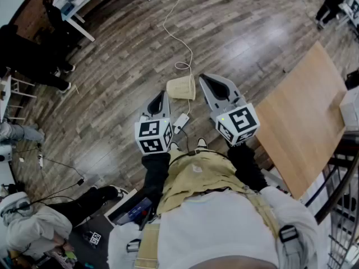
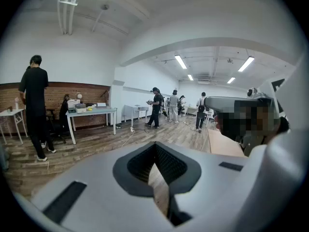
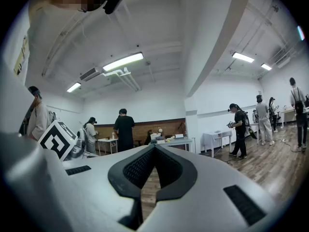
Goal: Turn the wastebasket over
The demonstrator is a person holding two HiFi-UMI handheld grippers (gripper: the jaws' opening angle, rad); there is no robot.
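A beige wastebasket (image 1: 181,87) lies on its side on the wood floor, its wide mouth to the right. In the head view it appears between the tips of my two grippers, which are held up well above the floor. The left gripper (image 1: 160,94) is shut with nothing in it, and so is the right gripper (image 1: 203,78). Both gripper views look level across the room over the shut left jaws (image 2: 155,149) and right jaws (image 3: 153,151). Neither of them shows the wastebasket.
A wooden table (image 1: 303,116) stands close on my right, with a metal railing (image 1: 336,195) beyond it. A white cable (image 1: 178,32) runs along the floor to a white power strip (image 1: 180,121) by my feet. People sit at the left (image 1: 33,223), and a white desk (image 1: 84,1) is far left.
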